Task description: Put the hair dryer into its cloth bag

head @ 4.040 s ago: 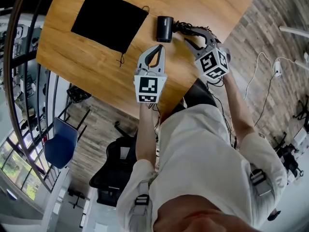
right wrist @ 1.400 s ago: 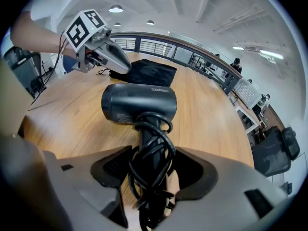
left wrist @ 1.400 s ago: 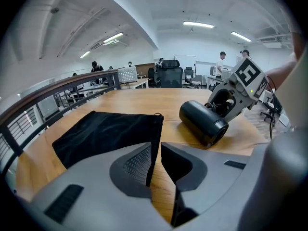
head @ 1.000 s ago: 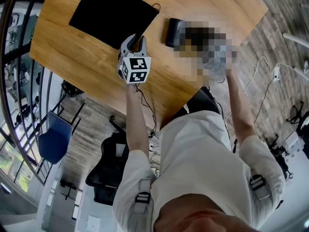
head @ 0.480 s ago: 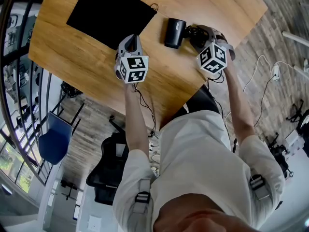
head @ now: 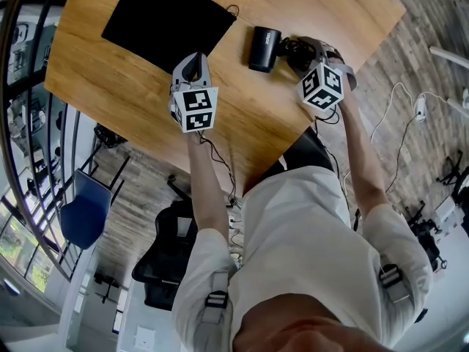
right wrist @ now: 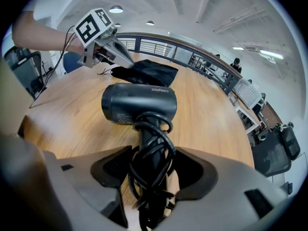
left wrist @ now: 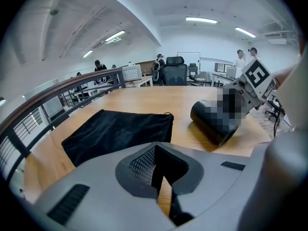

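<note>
The black cloth bag (head: 165,19) lies flat on the wooden table (head: 322,2), its mouth and drawstring towards the hair dryer. That black hair dryer (head: 264,48) lies to the right of it, barrel towards the bag, cord wound round its handle. My right gripper (head: 302,50) is shut on that handle (right wrist: 151,143); the barrel (right wrist: 139,102) rests on the wood. My left gripper (head: 192,66) is shut and holds nothing, hovering just short of the bag's near corner. From the left gripper view (left wrist: 156,150), the bag (left wrist: 120,131) lies ahead on the left and the dryer (left wrist: 204,115) on the right.
The table's near edge runs diagonally under both my hands. Beyond it are a blue chair (head: 88,213) and a black office chair (head: 170,259) on the floor, a railing (head: 26,86) at left, and a white cable (head: 399,101) at right.
My left gripper, open 4 s ago, is shut now and has drifted slightly left beside the bag's corner. My right gripper has closed on the dryer's handle. The dryer has barely moved.
</note>
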